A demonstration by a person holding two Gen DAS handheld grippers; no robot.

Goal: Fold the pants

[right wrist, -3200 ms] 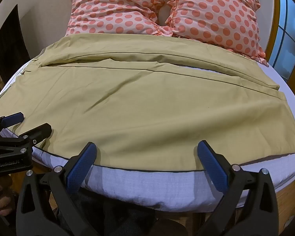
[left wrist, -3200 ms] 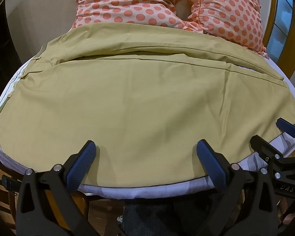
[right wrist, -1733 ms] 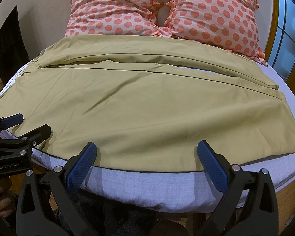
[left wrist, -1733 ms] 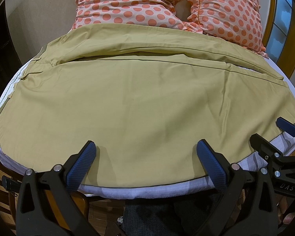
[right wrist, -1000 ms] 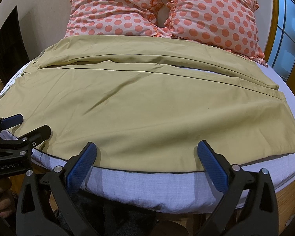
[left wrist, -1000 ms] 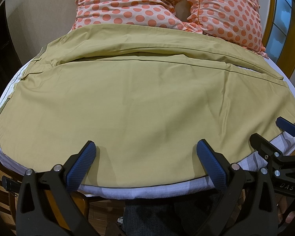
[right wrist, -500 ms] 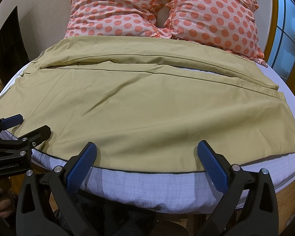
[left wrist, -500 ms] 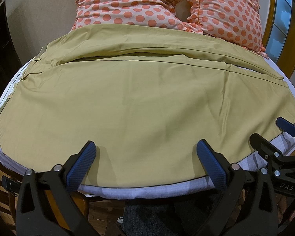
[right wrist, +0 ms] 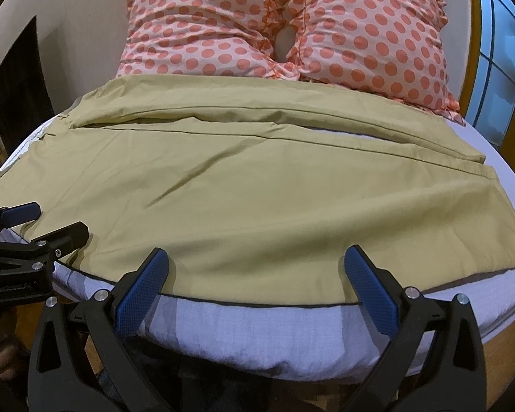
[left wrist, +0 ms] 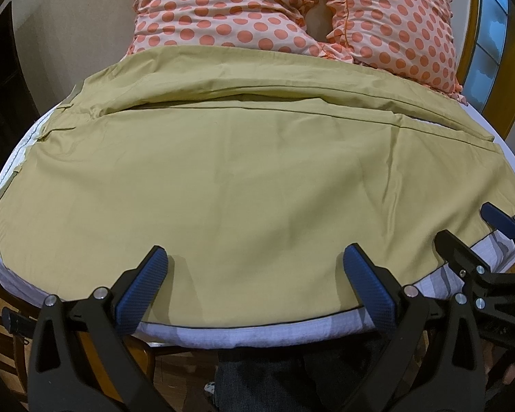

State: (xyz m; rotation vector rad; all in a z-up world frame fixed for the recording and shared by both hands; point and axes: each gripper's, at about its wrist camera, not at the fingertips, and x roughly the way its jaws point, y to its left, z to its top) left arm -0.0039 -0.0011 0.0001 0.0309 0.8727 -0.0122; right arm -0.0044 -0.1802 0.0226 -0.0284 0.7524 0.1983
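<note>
Both jaws stood wide and empty: left gripper (left wrist: 250, 267) over the near hem, right gripper (right wrist: 254, 271) just short of it. The pants (right wrist: 257, 189) lay flat on the bed (right wrist: 274, 336), long axis crosswise, waistband left, cuffs right.

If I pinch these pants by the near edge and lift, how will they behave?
The pants look thin and creased, so they would probably drape limply. Spread wide on the sheet, they would likely sag between two grips and drag rather than slide.
</note>
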